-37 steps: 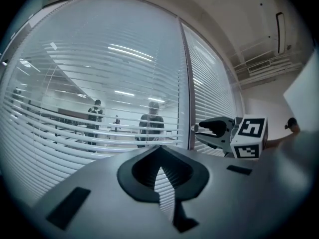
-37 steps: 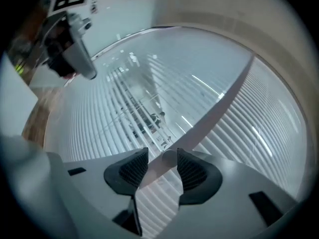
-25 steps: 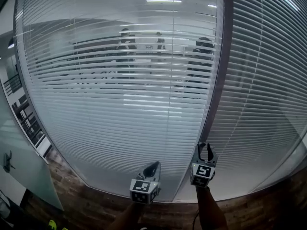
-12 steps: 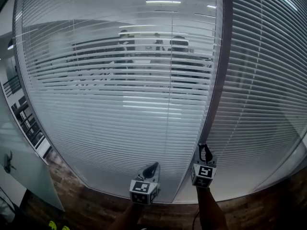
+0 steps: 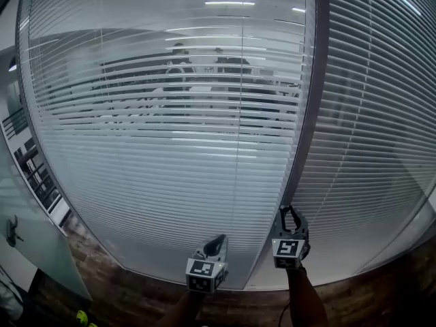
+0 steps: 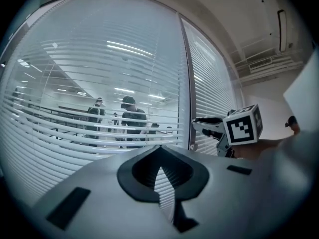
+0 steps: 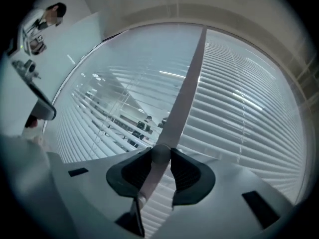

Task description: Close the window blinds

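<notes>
at the window, my right gripper (image 5: 291, 213) points level at the post (image 5: 310, 114) between two panels of blinds (image 5: 170, 155). its jaws, closing just now, are clamped on a small round knob (image 7: 160, 154) on that post. my left gripper (image 5: 216, 240) hangs just beside it, lower and to the left, in front of the left-hand blinds, with its jaws pressed together and empty. the slats (image 5: 136, 107) there stand partly open across a middle band, where people (image 5: 178, 65) show through from the far side. above and below that band, and on the right panel (image 5: 381, 114), the blinds look nearer to shut.
</notes>
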{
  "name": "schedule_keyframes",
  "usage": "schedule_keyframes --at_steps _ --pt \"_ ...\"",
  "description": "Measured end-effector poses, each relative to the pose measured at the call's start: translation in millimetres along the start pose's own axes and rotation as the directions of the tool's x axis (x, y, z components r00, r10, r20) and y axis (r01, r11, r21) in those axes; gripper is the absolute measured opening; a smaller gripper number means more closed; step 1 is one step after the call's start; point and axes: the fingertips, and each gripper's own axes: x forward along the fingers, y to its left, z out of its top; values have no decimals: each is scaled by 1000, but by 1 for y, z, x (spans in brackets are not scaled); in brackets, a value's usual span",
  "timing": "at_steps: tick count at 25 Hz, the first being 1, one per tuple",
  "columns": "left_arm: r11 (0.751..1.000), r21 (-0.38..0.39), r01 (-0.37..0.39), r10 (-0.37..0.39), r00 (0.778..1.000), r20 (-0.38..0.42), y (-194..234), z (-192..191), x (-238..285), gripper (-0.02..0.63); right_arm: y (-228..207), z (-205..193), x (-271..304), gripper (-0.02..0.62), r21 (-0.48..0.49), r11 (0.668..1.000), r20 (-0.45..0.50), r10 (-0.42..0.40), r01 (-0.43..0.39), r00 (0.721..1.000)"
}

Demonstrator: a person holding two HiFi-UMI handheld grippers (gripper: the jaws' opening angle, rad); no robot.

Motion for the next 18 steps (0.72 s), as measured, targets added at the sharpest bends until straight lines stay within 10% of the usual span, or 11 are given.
schedule_keyframes --at_steps 7,18 --pt "1000 10 2 -2 1000 -21 -1 -1 -5 0 7 2 -3 126 -311 948 -71 56 -76 996" --pt "1000 15 7 -6 1000 -28 2 -13 -14 0 13 -2 -5 126 -728 671 -109 90 -141 990"
